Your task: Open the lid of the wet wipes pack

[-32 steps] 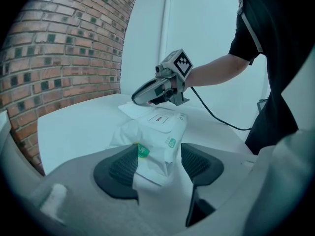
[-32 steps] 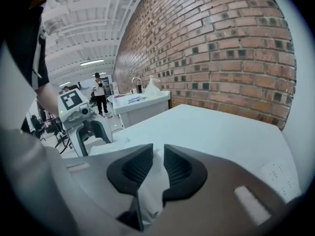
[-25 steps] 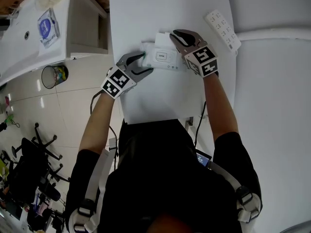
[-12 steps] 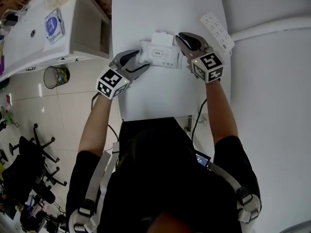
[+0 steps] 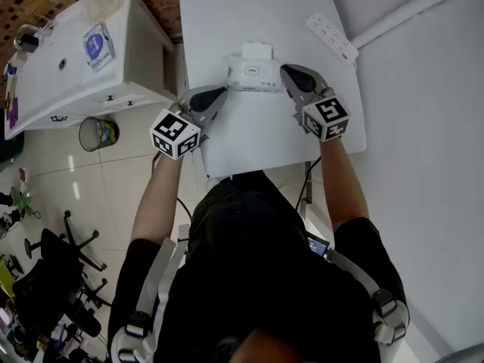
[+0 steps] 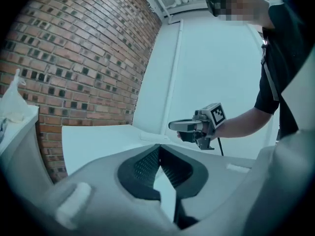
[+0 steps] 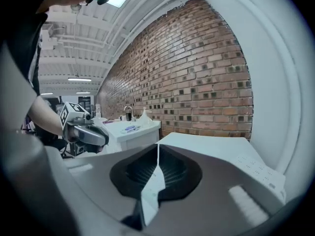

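Both tongs are empty: left gripper shut just left of the wet wipes pack on the table, right gripper just right of it, jaws lately closing on nothing. The pack looks light, soft, slippery; its stiff lid, seemingly already up, offers the front lip to pinch.
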Demonstrator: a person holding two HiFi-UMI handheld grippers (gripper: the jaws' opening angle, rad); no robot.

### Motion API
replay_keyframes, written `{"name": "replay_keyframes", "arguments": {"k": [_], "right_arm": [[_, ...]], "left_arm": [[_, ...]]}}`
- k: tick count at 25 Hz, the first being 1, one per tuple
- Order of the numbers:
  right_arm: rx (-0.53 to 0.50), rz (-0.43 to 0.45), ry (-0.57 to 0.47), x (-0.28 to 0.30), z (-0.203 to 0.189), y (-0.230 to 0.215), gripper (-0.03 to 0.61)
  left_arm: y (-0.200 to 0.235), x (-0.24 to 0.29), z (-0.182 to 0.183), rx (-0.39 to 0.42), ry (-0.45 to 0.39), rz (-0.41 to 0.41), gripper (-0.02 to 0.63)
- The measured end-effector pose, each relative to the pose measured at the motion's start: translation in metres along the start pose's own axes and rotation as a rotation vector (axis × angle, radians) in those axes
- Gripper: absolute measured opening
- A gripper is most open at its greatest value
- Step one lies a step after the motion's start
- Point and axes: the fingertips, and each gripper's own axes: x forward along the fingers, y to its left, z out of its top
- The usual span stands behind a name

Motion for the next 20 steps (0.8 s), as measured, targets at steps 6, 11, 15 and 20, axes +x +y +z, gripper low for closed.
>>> {"name": "replay_keyframes", "arguments": {"k": [6, 11, 15, 20], "right_arm": [[0.014, -0.07, -0.044, -0.029, 0.01, 0.044, 0.006], [0.008, -0.101, -0.059, -0.053, 0.018, 0.077, 0.006], [0.02, -0.131, -0.112, -0.069, 0.026, 0.108, 0.006], [0.013, -0.203, -0.166, -0.093, 0.03, 0.151, 0.006]], "left_arm": [[-0.016, -0.046, 0.013, 0.01, -0.052, -0.009, 0.0], [-0.029, -0.081, 0.031, 0.023, -0.106, -0.013, 0.0], [-0.041, -0.109, 0.047, 0.024, -0.177, -0.018, 0.002], [-0.065, -0.149, 0.064, 0.048, -0.257, -0.09, 0.018]]}}
